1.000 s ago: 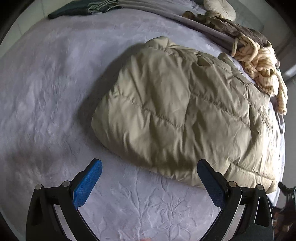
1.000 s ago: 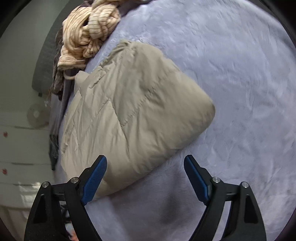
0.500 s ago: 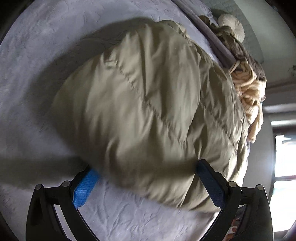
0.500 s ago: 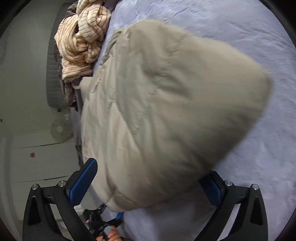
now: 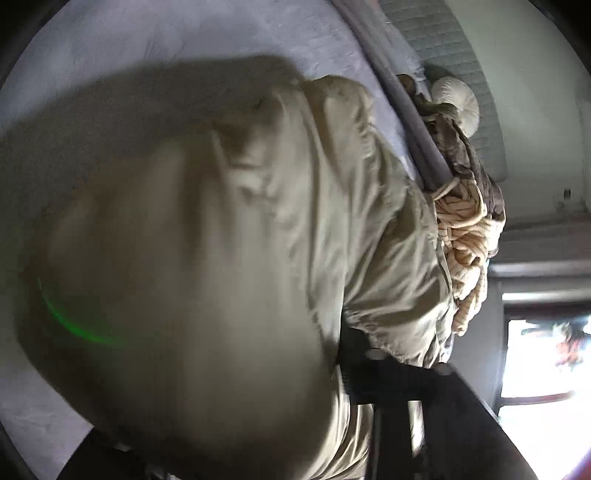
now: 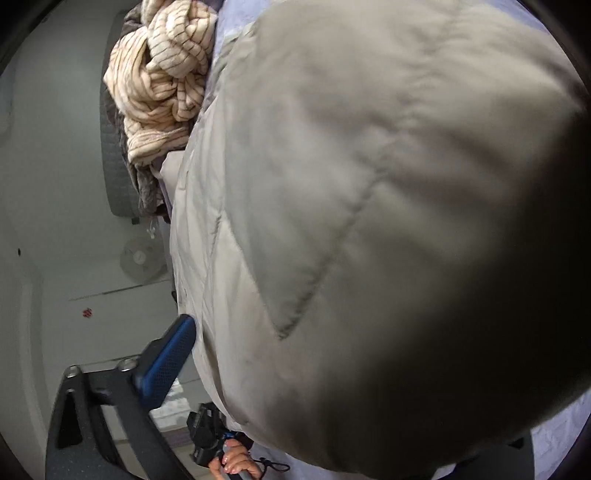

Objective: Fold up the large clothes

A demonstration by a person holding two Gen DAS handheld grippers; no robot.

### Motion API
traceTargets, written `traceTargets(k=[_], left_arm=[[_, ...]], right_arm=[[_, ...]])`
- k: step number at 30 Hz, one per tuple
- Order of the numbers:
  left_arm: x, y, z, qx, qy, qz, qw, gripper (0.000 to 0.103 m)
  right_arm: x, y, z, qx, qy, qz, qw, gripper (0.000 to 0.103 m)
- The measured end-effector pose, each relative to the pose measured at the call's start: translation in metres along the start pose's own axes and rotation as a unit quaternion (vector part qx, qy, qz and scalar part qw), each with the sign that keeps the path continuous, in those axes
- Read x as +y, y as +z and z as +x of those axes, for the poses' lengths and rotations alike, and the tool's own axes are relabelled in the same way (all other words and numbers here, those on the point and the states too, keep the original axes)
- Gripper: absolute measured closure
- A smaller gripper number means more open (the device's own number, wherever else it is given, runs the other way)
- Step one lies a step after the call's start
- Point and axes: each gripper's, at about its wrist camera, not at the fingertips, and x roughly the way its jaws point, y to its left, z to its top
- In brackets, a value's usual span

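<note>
Beige quilted puffer jacket (image 6: 369, 221) on the pale lilac bed (image 5: 184, 37) bulges between both grippers' closing fingers, left gripper (image 5: 236, 424) and right gripper (image 6: 314, 387) pressing into it

no readable text, labels, brands, numbers or signs in either view

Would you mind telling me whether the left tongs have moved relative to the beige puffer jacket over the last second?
Yes. The left tongs have moved in onto the jacket, which now fills their view over the lilac bedspread.
</note>
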Motion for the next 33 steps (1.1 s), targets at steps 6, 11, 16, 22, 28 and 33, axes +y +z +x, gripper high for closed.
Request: traceTargets(k=[6, 11, 16, 22, 28, 33], left_arm=[[-0.036, -0.015, -0.022, -0.042, 0.06, 0.098, 0.9925, 0.083], [-0.049, -0.033, -0.05, -0.062, 0.07, 0.131, 0.987, 0.084], [-0.047, -0.056, -0.075, -0.055, 0.075, 0.159, 0.9828, 0.084], [-0.015, -0.091, -0.109, -0.028, 0.077, 0.179, 0.9805, 0.084], [0.033, -0.128, -0.147, 0.017, 0.096, 0.191, 0.9768, 0.084], [0.065, -0.146, -0.163, 0.045, 0.11, 0.192, 0.9742, 0.082]], right_arm=[[0.002, -0.002, -0.01, 0.014, 0.014, -0.006, 1.0, 0.077], [0.007, -0.009, -0.027, 0.032, 0.03, -0.031, 0.999, 0.081], [0.005, -0.027, -0.05, 0.043, 0.027, -0.049, 0.998, 0.081], [-0.016, -0.073, -0.083, 0.046, 0.014, -0.054, 0.997, 0.081], [-0.048, -0.127, -0.121, 0.049, 0.0, -0.034, 0.998, 0.081], [-0.068, -0.162, -0.14, 0.047, -0.016, -0.022, 0.999, 0.08]])
